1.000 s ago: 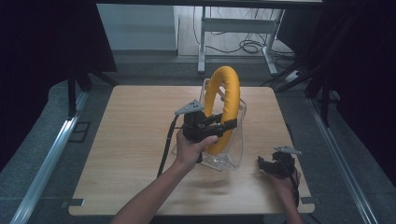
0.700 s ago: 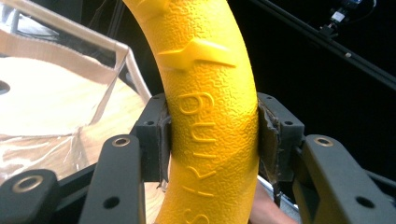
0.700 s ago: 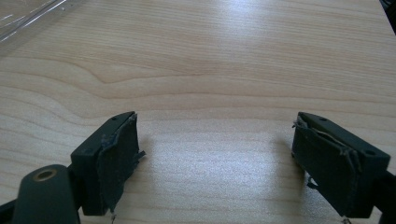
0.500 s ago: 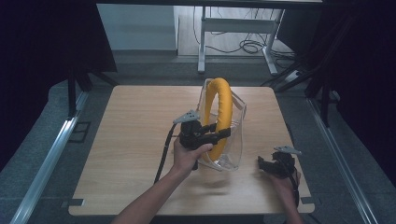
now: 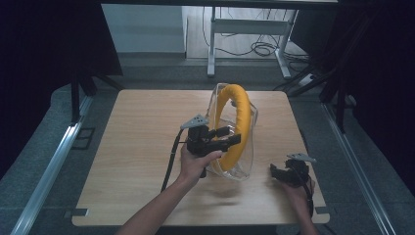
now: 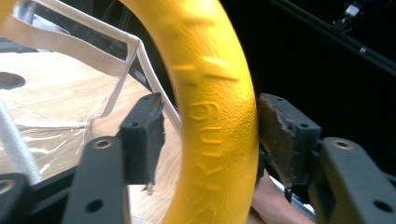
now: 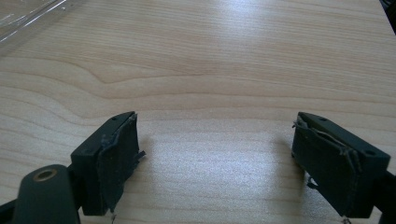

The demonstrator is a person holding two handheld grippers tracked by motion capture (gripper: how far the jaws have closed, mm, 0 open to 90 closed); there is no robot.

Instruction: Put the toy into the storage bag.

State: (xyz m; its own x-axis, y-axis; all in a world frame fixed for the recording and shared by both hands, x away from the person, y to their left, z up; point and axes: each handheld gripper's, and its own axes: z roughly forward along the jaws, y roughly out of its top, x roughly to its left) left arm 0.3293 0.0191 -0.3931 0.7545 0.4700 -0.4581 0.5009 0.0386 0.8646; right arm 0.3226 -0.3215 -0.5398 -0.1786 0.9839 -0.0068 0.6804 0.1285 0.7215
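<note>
- Nearest to us, our right tongs (image 5: 283, 172) rest low on the pale wooden surface (image 5: 137, 142) at its near right edge, spread wide with nothing between them.
- Farther in, our left forearm reaches forward; the left tongs (image 5: 230, 139) point right, straddling the thick yellow ring (image 5: 239, 112), one pad (image 6: 280, 135) touching it, the other (image 6: 147, 135) apart.
- The ring stands upright, mid-surface, inside a clear plastic bag (image 5: 247, 161).
</note>
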